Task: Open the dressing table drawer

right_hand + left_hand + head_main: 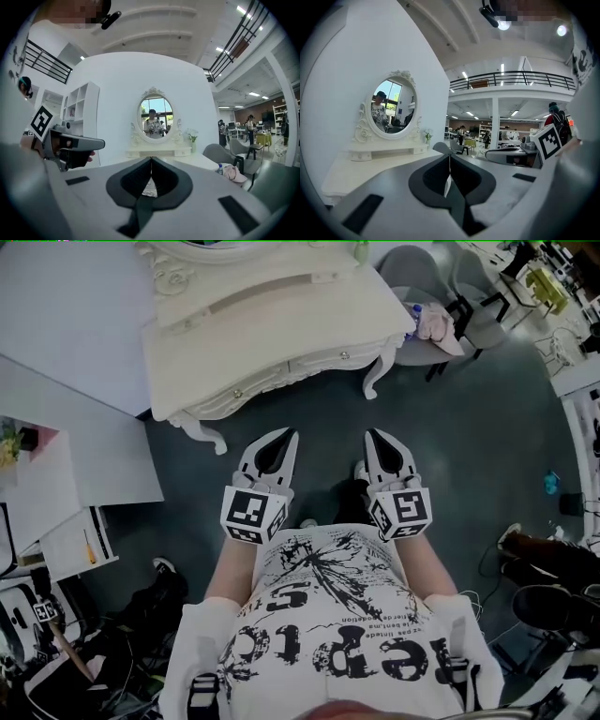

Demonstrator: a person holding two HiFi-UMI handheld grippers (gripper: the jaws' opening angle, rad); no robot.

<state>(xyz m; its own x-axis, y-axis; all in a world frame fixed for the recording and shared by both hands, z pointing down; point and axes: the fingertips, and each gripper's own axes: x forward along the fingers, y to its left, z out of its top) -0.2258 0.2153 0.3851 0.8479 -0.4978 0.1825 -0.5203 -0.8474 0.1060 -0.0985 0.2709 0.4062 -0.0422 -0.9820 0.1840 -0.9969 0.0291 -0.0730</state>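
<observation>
Your white T-shirt with black print [328, 615] fills the near edge of the head view. Just beyond it you hold the left gripper [287, 437] and the right gripper [373, 437] side by side, each with its jaws pressed together on nothing.

Ahead of both sets of jaws, well apart from the tips, stands the white carved dressing table [281, 315]. Its drawer front [281, 374] is shut and faces you, with one small round knob [236, 393] ahead of the left jaws and a second knob [344, 355] ahead of the right.

The step in hand looks like the approach. Pick one knob, spread those jaws before you arrive, and bring them in level so the knob sits between the pads. Close firmly, then pull straight back toward yourself along the drawer's run; a sideways tug could jam it or slip off so small a knob. Keep the other jaws clear of the front.
</observation>
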